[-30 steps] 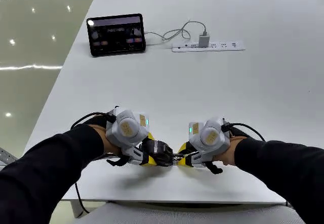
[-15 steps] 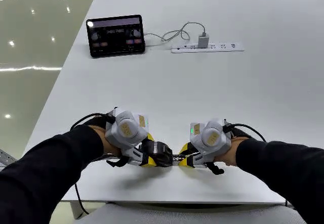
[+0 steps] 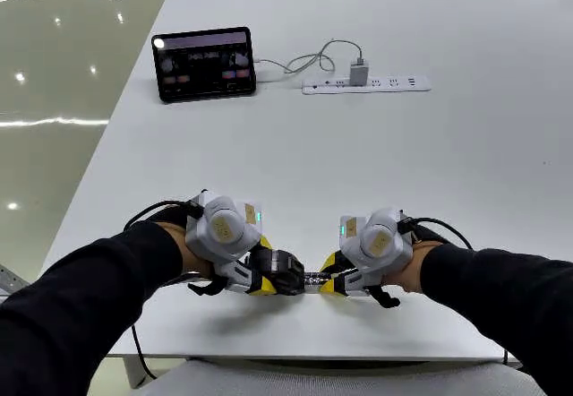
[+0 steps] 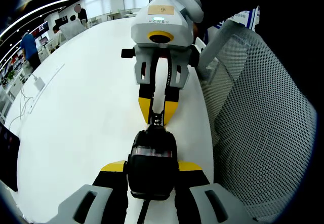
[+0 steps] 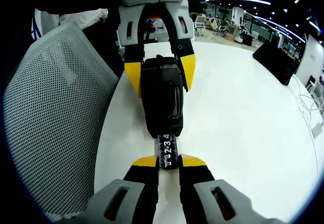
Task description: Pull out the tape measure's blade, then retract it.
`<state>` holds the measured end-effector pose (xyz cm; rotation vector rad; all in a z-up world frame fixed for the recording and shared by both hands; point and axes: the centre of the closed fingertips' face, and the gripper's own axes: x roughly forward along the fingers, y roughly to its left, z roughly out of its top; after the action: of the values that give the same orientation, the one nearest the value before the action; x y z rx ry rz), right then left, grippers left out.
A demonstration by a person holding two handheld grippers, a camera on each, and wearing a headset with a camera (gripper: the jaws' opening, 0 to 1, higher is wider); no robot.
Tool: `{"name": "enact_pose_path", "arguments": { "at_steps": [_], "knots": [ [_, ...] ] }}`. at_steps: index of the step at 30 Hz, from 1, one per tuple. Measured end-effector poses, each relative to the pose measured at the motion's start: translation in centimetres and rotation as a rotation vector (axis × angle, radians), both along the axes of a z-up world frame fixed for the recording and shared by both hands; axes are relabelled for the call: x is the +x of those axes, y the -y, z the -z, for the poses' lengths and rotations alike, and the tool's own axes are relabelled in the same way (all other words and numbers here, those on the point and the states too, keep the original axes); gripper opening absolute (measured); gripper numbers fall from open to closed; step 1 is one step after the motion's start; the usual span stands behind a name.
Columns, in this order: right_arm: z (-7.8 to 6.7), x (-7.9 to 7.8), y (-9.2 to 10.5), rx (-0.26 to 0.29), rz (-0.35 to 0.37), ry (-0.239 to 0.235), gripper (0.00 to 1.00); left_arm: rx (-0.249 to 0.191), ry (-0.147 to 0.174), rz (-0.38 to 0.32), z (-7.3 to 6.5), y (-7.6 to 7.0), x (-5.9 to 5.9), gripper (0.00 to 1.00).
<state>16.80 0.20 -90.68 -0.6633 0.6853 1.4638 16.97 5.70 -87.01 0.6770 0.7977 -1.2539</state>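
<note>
— Holding anything with the left tongs (image 4: 152, 167)?
— Clenching the black tape measure (image 4: 152, 155) by its case, pressing the yellow tips against both sides.
— And with the right tongs (image 5: 168, 161)?
— Pinching the blade (image 5: 166, 150) just outside the mouth of the case, leaving only a short run drawn out and showing the printed numbers one to four between case and tips.
— Sitting where?
— Lying close to the near edge of the white counter (image 3: 358, 163), between the two tongs, which are pointing tip to tip. Touching the surface or hanging just above it: cannot tell.
— Seeing anything else up there?
— Seeing a dark tablet (image 3: 204, 63) with a lit screen at the far left. Just to its right, seeing a white power strip (image 3: 365, 83) carrying a plugged charger (image 3: 360, 73) and a cable (image 3: 304, 58) looping toward the tablet. All lying well apart from the tape measure.
— And nearer in?
— Noting a grey mesh chair back (image 4: 263, 107) beside the counter edge, and black sleeves (image 3: 89, 279) reaching in from both sides.
</note>
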Motion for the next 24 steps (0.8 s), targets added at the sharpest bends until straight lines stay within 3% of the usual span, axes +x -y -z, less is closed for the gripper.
{"name": "enact_pose_path", "arguments": {
  "at_steps": [15,24],
  "knots": [
    [-0.02,0.02,0.61,-0.011,0.009,-0.01,0.1,0.002,0.001,0.003,-0.04,0.05,-0.03,0.31],
    [-0.05,0.12,0.82,-0.008,-0.007,0.011,0.1,0.0,0.003,-0.006,-0.06,0.03,-0.01,0.31]
  ]
}}
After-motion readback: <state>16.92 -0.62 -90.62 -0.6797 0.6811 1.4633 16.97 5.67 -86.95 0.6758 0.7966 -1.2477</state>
